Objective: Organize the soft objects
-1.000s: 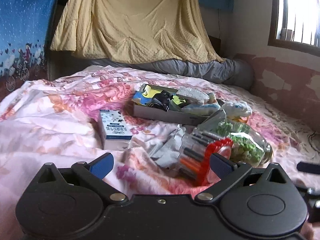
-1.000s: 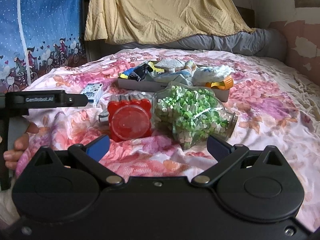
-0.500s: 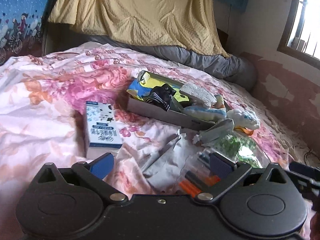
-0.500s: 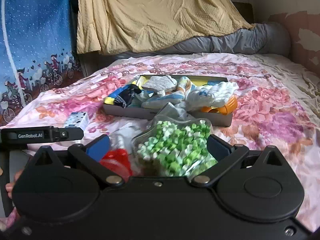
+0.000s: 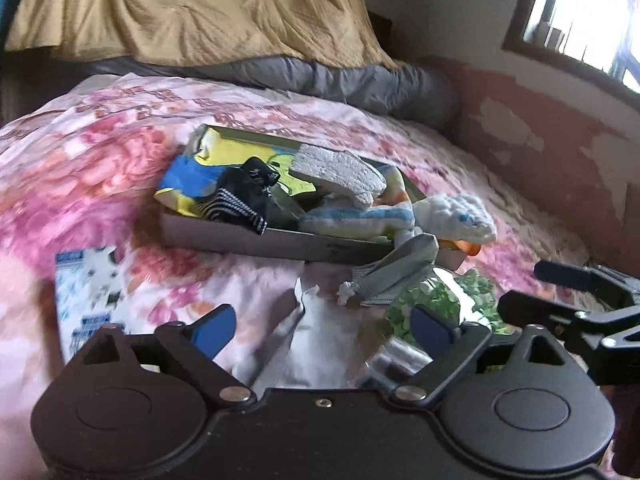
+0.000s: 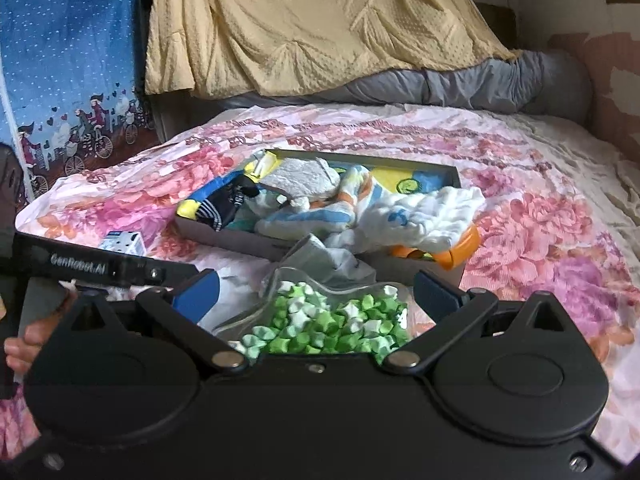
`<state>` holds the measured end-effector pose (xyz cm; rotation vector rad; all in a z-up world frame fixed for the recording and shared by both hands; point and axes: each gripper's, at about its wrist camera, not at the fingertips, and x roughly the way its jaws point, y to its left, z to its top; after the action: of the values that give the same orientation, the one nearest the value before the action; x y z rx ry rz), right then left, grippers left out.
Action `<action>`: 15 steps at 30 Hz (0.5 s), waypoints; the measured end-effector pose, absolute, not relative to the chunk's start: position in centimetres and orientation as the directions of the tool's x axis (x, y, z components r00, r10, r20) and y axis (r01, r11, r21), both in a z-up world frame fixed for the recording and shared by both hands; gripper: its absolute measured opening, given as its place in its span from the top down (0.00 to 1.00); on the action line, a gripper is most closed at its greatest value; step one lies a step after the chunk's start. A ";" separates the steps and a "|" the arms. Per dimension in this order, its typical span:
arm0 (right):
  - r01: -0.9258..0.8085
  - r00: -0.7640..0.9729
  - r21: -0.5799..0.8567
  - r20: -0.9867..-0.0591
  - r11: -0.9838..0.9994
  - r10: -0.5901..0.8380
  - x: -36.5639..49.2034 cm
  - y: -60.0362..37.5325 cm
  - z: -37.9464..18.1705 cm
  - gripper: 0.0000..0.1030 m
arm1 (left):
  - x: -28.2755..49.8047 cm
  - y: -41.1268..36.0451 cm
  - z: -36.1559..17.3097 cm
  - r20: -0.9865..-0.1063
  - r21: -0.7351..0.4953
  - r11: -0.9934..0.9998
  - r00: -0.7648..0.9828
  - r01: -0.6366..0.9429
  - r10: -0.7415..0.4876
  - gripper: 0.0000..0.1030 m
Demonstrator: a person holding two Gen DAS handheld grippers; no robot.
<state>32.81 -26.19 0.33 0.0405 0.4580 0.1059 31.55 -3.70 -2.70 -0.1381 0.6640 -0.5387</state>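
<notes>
A shallow cardboard box [image 5: 280,242] [image 6: 457,171] lies on the floral bedspread, filled with soft things: a black striped sock [image 5: 240,196] [image 6: 224,204], a grey sponge [image 5: 336,170] [image 6: 304,176], a white knitted cloth [image 5: 456,216] [image 6: 424,216] draped over its near corner. A grey-white sock [image 5: 396,272] [image 6: 332,258] lies on the bed just in front of the box. My left gripper [image 5: 322,324] is open and empty above white cloth [image 5: 320,352]. My right gripper [image 6: 316,290] is open and empty over a clear jar of green and white paper stars [image 6: 320,328] [image 5: 436,300].
A small blue-and-white carton [image 5: 84,296] [image 6: 124,242] lies left of the box. An orange ring [image 6: 460,250] sits at the box's right corner. A yellow blanket [image 6: 320,24] hangs behind, above a grey bolster [image 6: 460,84]. The left gripper's body [image 6: 96,268] shows at left in the right wrist view.
Both grippers have moved forward toward the box, which looks larger and closer. The red-lidded jar has dropped out of sight below them. Both stay open.
</notes>
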 end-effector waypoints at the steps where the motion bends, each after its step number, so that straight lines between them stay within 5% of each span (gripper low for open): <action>1: -0.090 0.890 0.067 -0.443 0.994 0.110 33.1 -26.4 0.2 0.01 | 32.2 -3.7 -2.8 -0.555 -0.304 0.850 0.645 0.430 -0.525 0.11; 6: -0.078 0.881 0.064 -0.463 0.995 0.099 33.9 -26.4 -0.4 0.02 | 35.2 -3.5 -3.7 -0.594 -0.372 0.840 0.594 0.396 -0.543 0.20; 10: -0.084 0.880 0.046 -0.466 0.995 0.095 34.6 -25.8 -0.4 0.07 | 36.6 -4.0 -5.1 -0.630 -0.379 0.841 0.559 0.386 -0.540 0.36; 15: -0.090 0.876 0.003 -0.476 0.996 0.081 37.0 -24.0 0.2 0.25 | 37.3 -4.3 -6.7 -0.674 -0.368 0.845 0.515 0.388 -0.530 0.59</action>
<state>36.97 -24.00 0.16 -0.0189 0.4958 0.0888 37.31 -4.29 -6.67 -0.1788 0.8695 -0.5550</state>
